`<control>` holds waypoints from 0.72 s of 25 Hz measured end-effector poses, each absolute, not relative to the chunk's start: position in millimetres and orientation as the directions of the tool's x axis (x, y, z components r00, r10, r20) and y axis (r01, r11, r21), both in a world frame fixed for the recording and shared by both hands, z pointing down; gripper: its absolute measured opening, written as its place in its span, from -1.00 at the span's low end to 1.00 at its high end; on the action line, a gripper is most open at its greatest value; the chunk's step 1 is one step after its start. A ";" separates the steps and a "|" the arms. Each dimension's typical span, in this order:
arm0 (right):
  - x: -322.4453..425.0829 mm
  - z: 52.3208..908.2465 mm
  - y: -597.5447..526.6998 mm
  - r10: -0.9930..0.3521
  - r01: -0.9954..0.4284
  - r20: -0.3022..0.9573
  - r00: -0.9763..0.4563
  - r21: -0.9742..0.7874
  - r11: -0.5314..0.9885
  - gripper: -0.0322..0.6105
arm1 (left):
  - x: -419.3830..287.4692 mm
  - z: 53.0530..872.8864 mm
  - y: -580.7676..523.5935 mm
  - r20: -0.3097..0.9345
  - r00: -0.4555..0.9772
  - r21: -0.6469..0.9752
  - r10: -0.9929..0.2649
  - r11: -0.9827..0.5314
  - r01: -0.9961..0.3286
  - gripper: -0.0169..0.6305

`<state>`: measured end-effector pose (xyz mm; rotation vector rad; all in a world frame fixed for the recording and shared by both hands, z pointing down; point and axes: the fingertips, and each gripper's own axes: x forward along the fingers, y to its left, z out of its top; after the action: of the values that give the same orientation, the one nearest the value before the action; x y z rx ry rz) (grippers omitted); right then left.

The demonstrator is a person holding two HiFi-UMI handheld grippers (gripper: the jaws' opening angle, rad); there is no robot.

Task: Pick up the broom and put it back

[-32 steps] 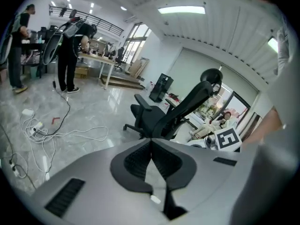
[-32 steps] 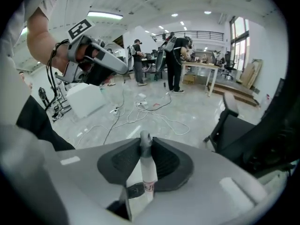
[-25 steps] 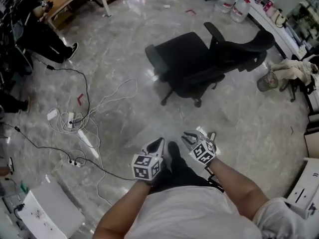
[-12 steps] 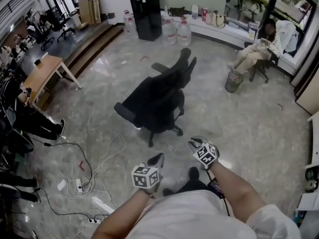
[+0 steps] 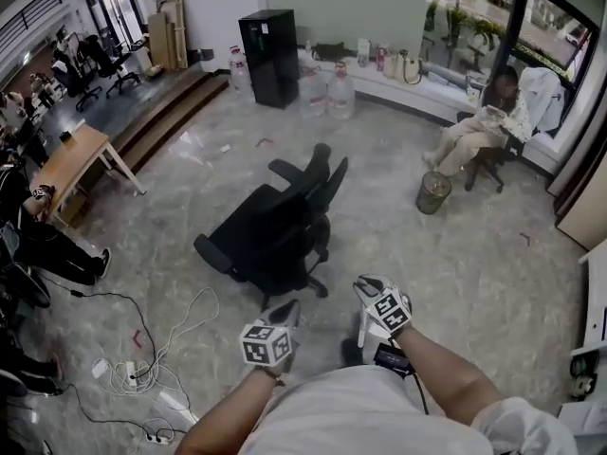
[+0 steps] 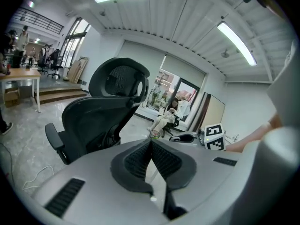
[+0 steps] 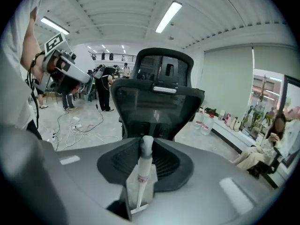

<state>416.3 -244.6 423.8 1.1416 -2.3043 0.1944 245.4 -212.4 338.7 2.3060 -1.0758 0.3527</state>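
My right gripper is shut on a white broom handle. The handle's rounded tip stands up between the pads, and a flat white piece sits below it. In the head view a short white length of the handle hangs under that gripper. The broom's head is hidden. My left gripper is held beside the right one; its pads meet at the tips with nothing between them. Both grippers point at a black office chair a little ahead. The right gripper's marker cube shows in the left gripper view.
A person sits by the window next to a wire bin. Water bottles and a black cabinet stand at the far wall. Cables and power strips lie on the floor at left, near a wooden table and steps.
The head view has lifted from the floor to the room. Both grippers rose and moved forward together, the right one keeping hold of the white handle. The chair now lies farther ahead.
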 end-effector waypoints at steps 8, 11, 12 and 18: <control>470.2 416.2 -347.2 -0.655 -0.752 0.509 -0.558 0.025 0.659 -0.66 | 304.9 332.2 -285.3 0.434 0.557 0.411 -0.708 -0.395 -0.821 -0.92; 484.8 426.7 -377.9 -0.649 -0.761 0.527 -0.549 0.005 0.649 -0.66 | 317.7 333.8 -294.0 0.445 0.536 0.405 -0.717 -0.373 -0.835 -0.92; 484.5 427.8 -391.2 -0.653 -0.764 0.524 -0.547 0.005 0.645 -0.65 | 318.0 336.5 -297.0 0.448 0.529 0.405 -0.720 -0.364 -0.839 -0.92; 450.2 433.4 -478.0 -0.655 -0.763 0.515 -0.553 0.002 0.646 -0.65 | 293.8 350.3 -309.8 0.464 0.462 0.423 -0.755 -0.269 -0.865 -0.92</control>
<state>450.2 -478.0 433.4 1.1086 -2.3887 0.3044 293.8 -309.8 350.3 2.0796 -1.3429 0.2232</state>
